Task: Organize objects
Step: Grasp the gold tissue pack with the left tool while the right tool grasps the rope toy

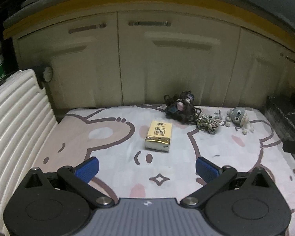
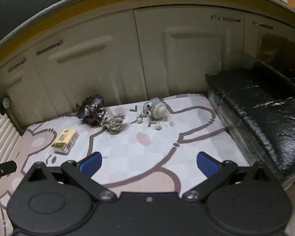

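Facing the tissue pack (image 1: 159, 136) just ahead of our open, empty left claw (image 1: 147, 169), we judge it light and squashy; pinch its long sides. Our right claw (image 2: 149, 167) also gapes empty.

My left tongs (image 1: 147, 167) hover with both blue pads spread wide, holding nothing. My right tongs (image 2: 149, 166) hover the same way, pads wide apart and empty. Both point level toward the bed's far edge.

Dim light. Cream cabinet doors (image 1: 167, 63) with bar handles run behind a cartoon-printed cloth (image 1: 112, 137); a ribbed white suitcase (image 1: 15, 122) stands left, black cushions (image 2: 261, 106) right.
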